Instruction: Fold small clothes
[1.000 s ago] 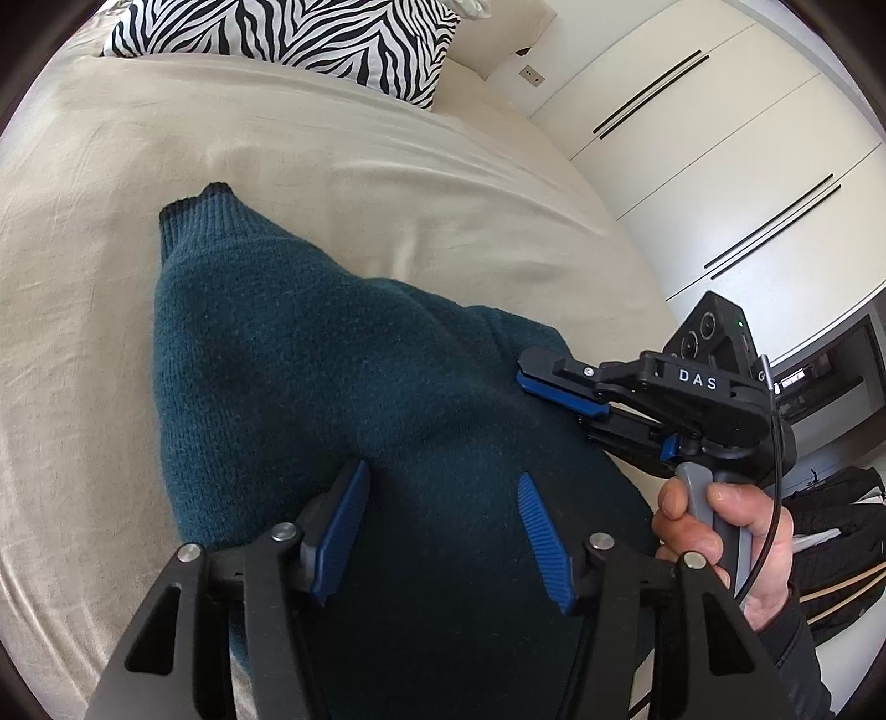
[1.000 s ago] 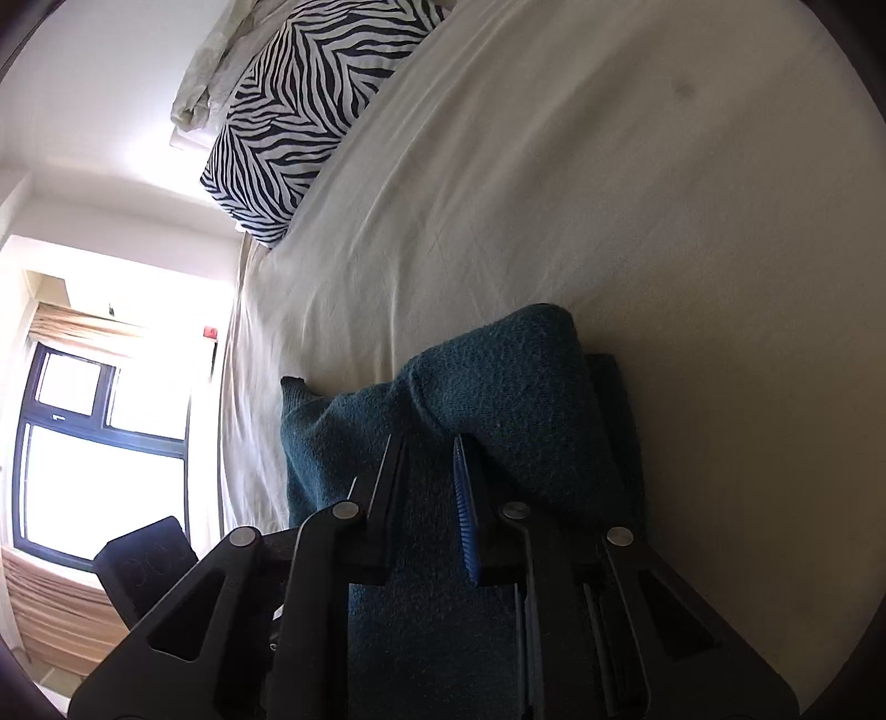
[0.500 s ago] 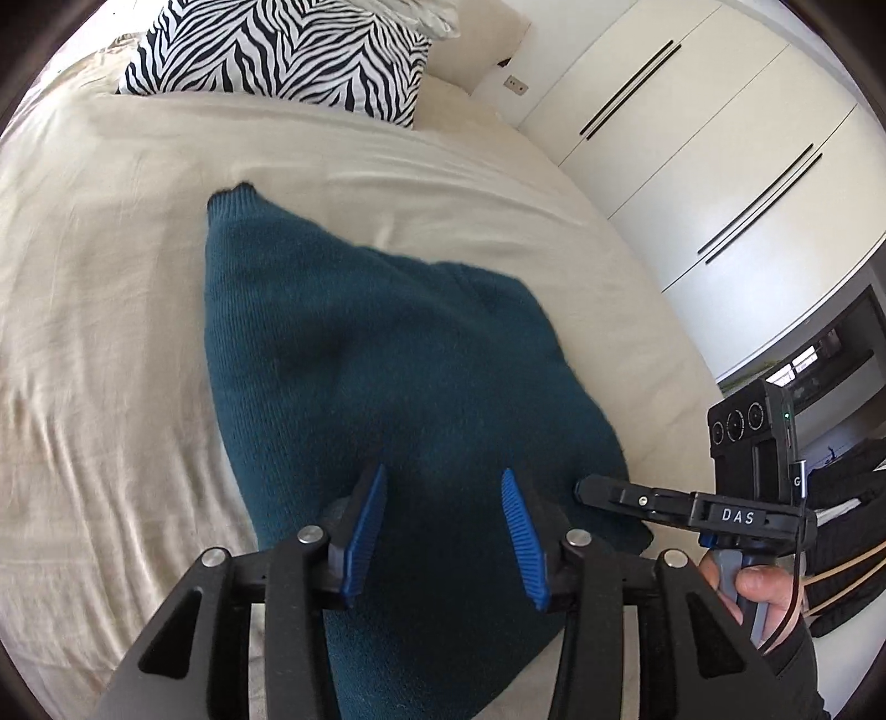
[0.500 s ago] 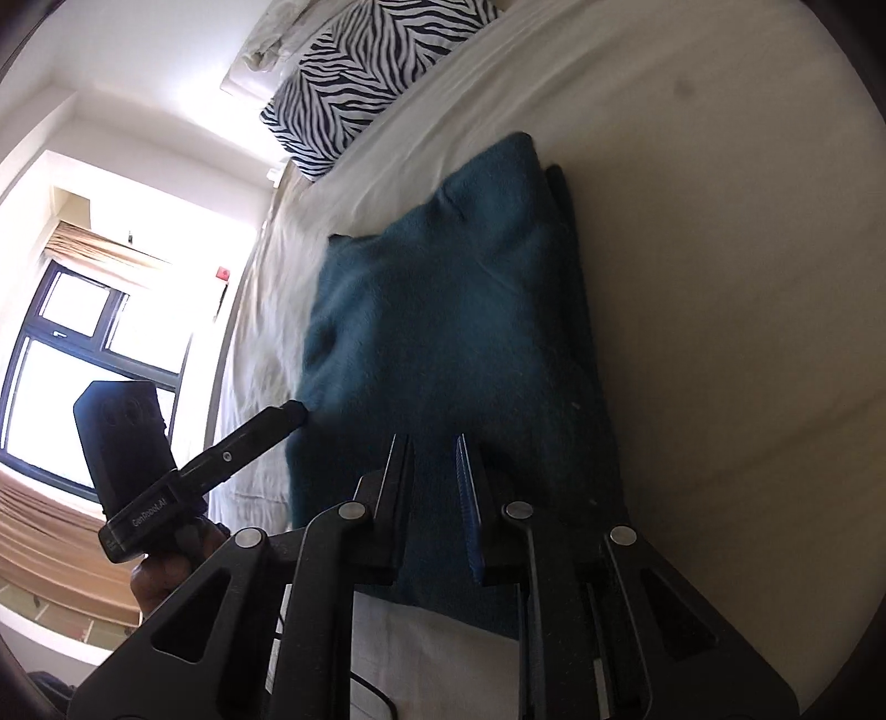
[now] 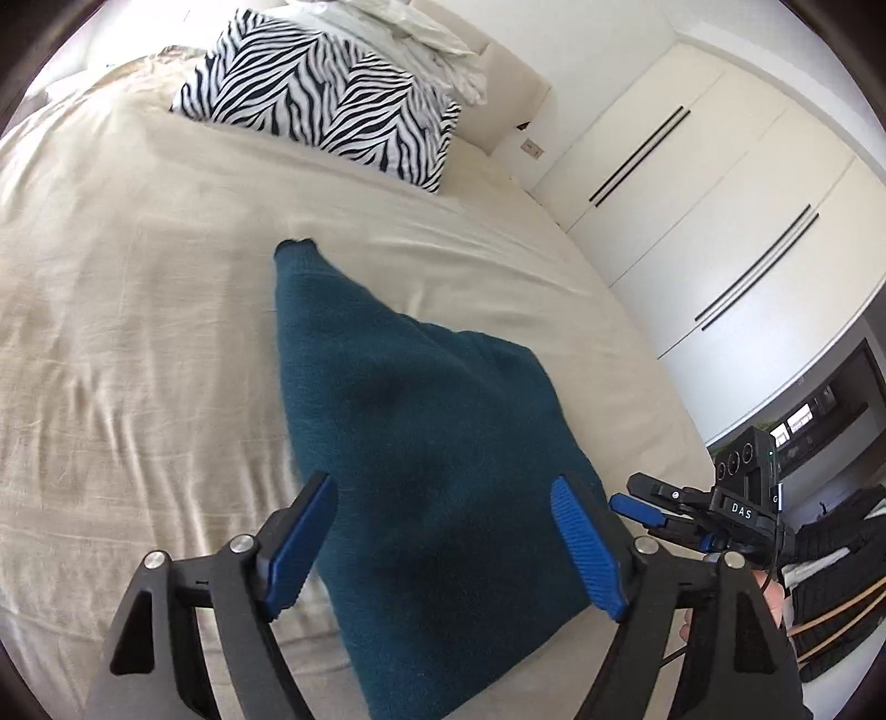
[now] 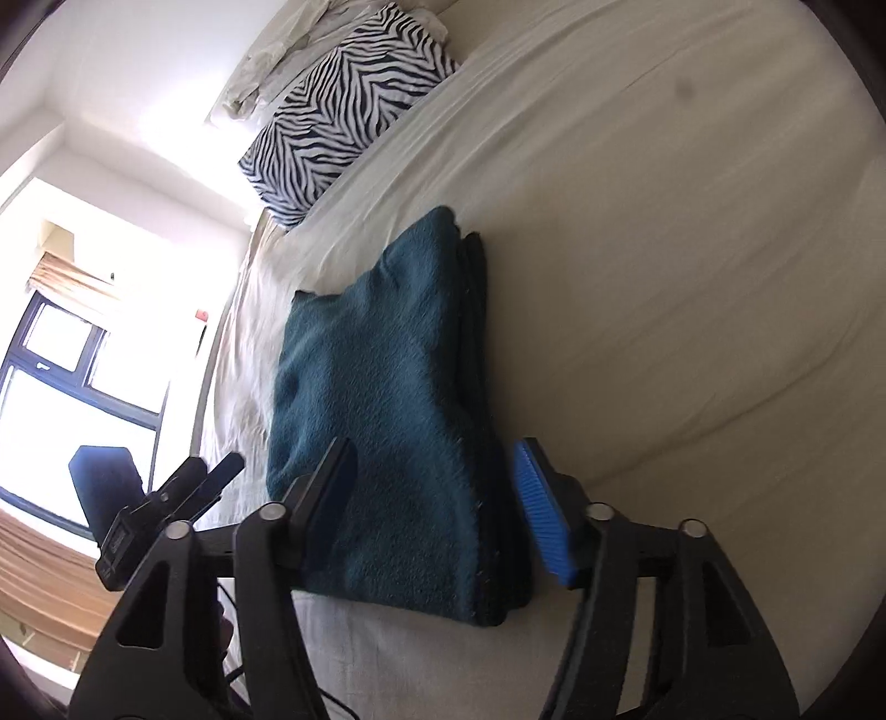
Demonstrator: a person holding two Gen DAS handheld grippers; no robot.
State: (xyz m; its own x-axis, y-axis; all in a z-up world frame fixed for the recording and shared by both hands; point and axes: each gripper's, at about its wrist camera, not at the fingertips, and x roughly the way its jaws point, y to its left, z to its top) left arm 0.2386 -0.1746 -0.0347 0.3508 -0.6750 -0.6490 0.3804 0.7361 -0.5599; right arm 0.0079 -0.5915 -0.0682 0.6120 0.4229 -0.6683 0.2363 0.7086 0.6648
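Observation:
A dark teal knit sweater [image 5: 421, 443] lies folded in layers on the cream bed sheet [image 5: 127, 310]; it also shows in the right wrist view [image 6: 387, 410]. My left gripper [image 5: 443, 537] is open and empty, held just above the sweater's near end. My right gripper [image 6: 437, 498] is open and empty over the sweater's near edge; it also shows in the left wrist view [image 5: 642, 507] at the sweater's right side. The left gripper shows in the right wrist view [image 6: 216, 476] to the left of the sweater.
A zebra-print pillow [image 5: 326, 94] and crumpled white bedding [image 5: 421, 39] lie at the head of the bed. White wardrobe doors [image 5: 720, 221] stand to the right. A window [image 6: 61, 376] is beyond the bed's left side. A dark bag [image 5: 830, 554] sits by the bed's right edge.
Both grippers have opened wide and let go of the sweater, which now lies folded flat. Both have drawn back toward the near edge of the bed.

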